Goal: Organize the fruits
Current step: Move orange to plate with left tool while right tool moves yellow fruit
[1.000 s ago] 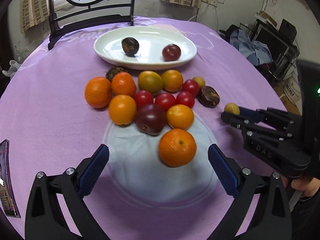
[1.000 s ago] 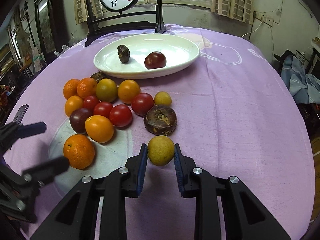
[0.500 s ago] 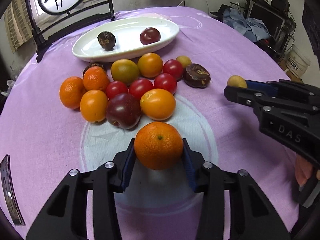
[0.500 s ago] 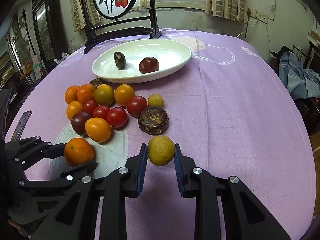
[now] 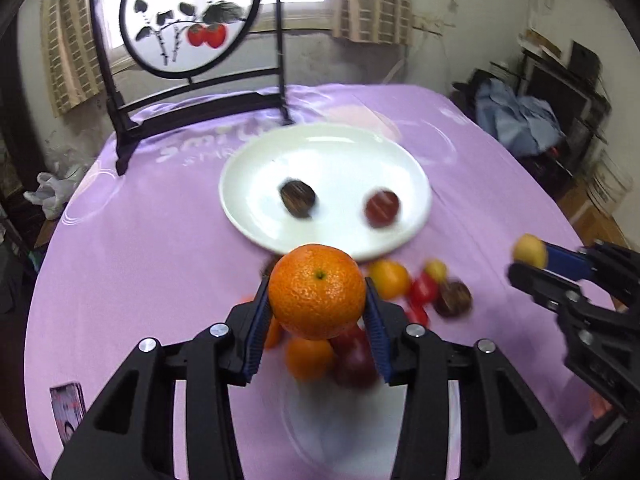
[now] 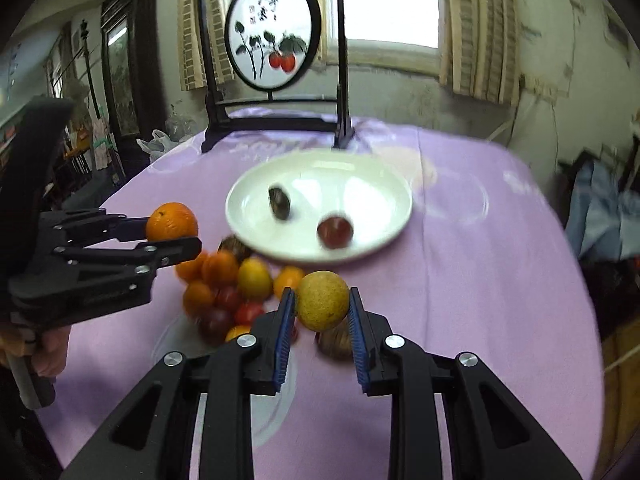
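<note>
1. Gripping an orange (image 5: 318, 291), the left gripper (image 5: 317, 304) has just closed its blue-padded fingers (image 5: 256, 326) on the fruit's two sides and holds it in the air above the desk (image 5: 140, 248).
2. The right gripper (image 6: 321, 312) is clenched on a small yellow-green fruit (image 6: 322, 300), also held clear of the purple cloth.
3. Below both, a blurred cluster of oranges and red fruits (image 6: 228, 284) lies on the desk.
4. Just beyond the cluster sits a white plate (image 5: 326, 148) holding a dark brown fruit (image 5: 298, 199) and a dark red fruit (image 5: 382, 208), apart from each other.
5. Behind the plate stands a round painted screen (image 6: 274, 36) in a black frame.
</note>
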`<state>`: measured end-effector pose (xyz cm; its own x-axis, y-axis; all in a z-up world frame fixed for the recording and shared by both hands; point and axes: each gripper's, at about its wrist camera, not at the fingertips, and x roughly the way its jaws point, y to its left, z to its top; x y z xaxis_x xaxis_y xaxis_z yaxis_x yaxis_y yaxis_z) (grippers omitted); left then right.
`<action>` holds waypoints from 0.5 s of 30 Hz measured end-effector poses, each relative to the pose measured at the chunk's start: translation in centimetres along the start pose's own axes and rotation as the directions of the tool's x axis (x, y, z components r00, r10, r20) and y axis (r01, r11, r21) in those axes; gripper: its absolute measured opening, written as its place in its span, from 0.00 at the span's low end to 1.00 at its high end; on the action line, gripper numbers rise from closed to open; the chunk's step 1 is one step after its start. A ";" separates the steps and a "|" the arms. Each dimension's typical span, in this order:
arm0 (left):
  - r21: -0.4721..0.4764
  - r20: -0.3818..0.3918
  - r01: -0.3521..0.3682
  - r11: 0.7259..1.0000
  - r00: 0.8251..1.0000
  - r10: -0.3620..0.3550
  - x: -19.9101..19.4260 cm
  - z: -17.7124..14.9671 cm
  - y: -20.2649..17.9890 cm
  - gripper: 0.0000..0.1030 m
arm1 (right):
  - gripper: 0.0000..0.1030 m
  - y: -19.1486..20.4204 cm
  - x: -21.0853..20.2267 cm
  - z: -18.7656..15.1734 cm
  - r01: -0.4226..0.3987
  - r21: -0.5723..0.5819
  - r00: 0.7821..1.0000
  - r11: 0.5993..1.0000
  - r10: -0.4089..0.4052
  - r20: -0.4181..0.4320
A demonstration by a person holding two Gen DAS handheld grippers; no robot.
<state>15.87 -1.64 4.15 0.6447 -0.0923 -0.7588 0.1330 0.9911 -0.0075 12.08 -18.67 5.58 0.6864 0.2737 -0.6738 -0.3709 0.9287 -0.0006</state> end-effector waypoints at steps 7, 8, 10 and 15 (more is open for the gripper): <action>-0.082 -0.042 -0.094 0.992 0.995 0.090 7.4 5.7 3.1 0.42 | 0.26 -1.6 7.8 6.1 0.059 0.014 0.998 0.998 -0.059 -0.016; -0.088 -0.056 -0.101 0.991 0.994 0.097 8.5 6.0 3.4 0.42 | 0.26 -2.1 9.5 6.9 0.065 0.032 0.997 0.997 -0.064 -0.034; -0.087 -0.088 -0.113 0.990 0.991 0.105 10.6 6.4 3.6 0.42 | 0.26 -2.7 11.9 7.8 0.066 0.059 0.996 0.996 -0.062 -0.066; -0.119 -0.129 -0.131 0.984 0.985 0.115 13.8 7.0 4.3 0.42 | 0.27 -3.6 16.7 8.6 0.083 0.068 0.986 0.994 -0.072 -0.153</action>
<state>30.59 0.63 -1.82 0.5531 0.0358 -0.8323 -0.0429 0.9990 0.0144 30.26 -15.29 0.67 0.6073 0.1646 -0.7772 -0.2691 0.9631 -0.0063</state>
